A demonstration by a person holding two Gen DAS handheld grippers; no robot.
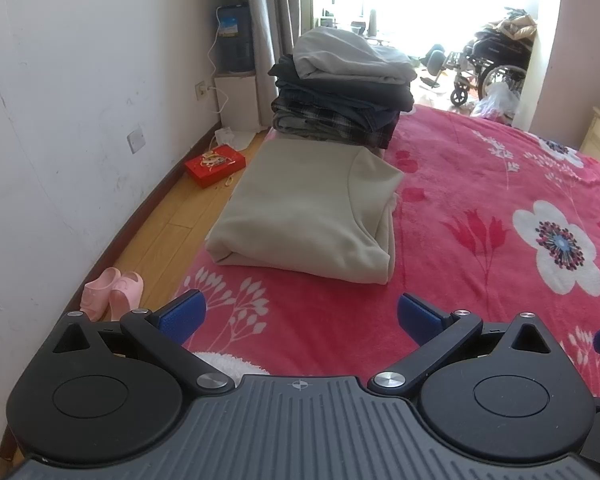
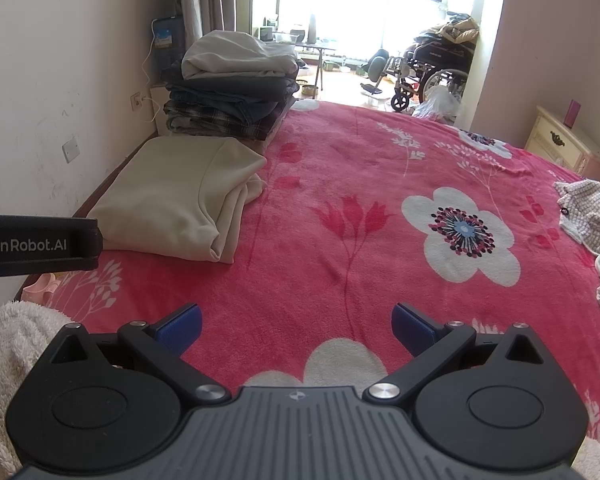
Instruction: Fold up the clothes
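On the bed (image 2: 340, 240), both the left gripper (image 1: 302, 314) and right gripper (image 2: 296, 322) hover spread apart and empty. The folded beige top (image 1: 300, 208) lies beside the stack (image 1: 340, 92); a careless lift could undo its folds or topple the stack.

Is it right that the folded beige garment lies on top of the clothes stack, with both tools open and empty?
No. The folded beige garment lies on the bedspread in front of the clothes stack, not on it, as the left wrist view shows. Both tools are open and empty.
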